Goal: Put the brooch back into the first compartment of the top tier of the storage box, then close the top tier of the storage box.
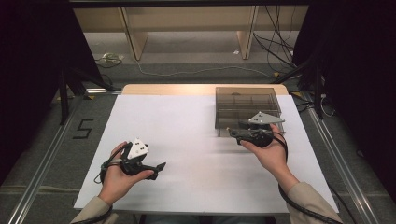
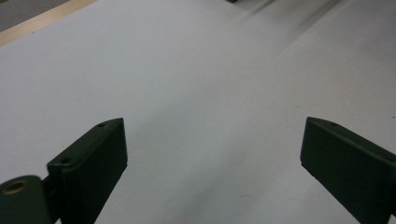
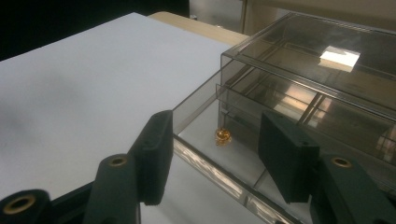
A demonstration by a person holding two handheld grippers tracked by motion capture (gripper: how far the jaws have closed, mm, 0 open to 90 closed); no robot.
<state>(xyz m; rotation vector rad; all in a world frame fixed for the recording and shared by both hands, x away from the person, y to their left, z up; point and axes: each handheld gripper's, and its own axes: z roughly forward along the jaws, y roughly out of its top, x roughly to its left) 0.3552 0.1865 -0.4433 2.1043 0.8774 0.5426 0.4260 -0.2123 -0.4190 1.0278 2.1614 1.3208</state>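
Right tongs (image 3: 212, 154) straddle the drawer's front wall (image 3: 205, 161), unclosed.

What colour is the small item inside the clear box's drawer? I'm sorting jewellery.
Gold, shiny: the small item lies in the smoky clear box, best in the right gripper view.

Box (image 1: 247, 105) far right on table (image 1: 187, 140) — trinket (image 3: 223, 136) inside.

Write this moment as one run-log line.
right gripper: open, at front wall of smoky clear plastic drawer box | small gold item: inside | left gripper: open over white sheet
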